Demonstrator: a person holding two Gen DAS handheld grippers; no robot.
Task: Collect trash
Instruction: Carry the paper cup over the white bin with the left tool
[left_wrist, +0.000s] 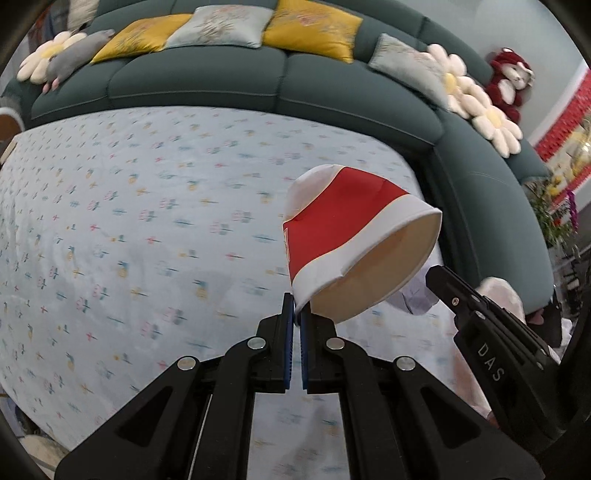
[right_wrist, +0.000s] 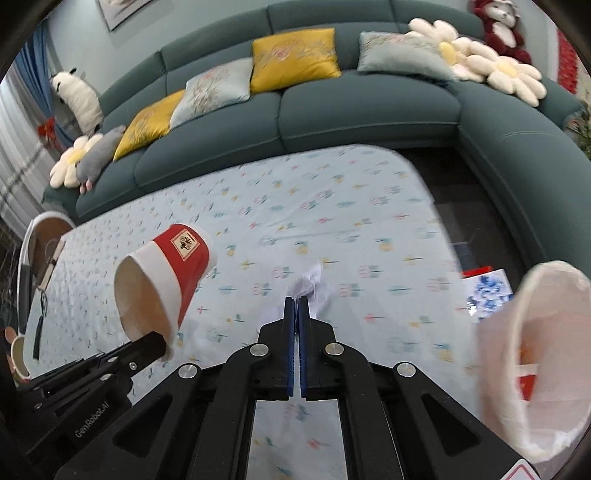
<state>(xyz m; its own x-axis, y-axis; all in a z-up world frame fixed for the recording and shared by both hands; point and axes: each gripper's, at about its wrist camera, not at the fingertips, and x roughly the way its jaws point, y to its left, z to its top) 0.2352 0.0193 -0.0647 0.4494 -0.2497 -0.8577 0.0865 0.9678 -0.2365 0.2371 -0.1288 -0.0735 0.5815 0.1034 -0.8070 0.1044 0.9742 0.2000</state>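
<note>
Pinching the paper cup (left_wrist: 354, 236) by its rim, the left tool (left_wrist: 296, 317) holds it clear above the surface (left_wrist: 147, 221), mouth tipped toward the camera. In the right wrist view the same red-and-white cup hangs at about nine o'clock. The right tool (right_wrist: 296, 306) is pressed together on a crumpled white paper scrap (right_wrist: 312, 286), just past its tips at twelve o'clock.

The cup is held by a thin edge only; I judge a quick swing could let it slip or fold. The scrap is barely caught and may drop.

At four o'clock a white-lined bin (right_wrist: 535, 369) gapes. Readable writing: "DAS" and "GenRobot.AI" on the tool bodies; the cup's square label is illegible.
</note>
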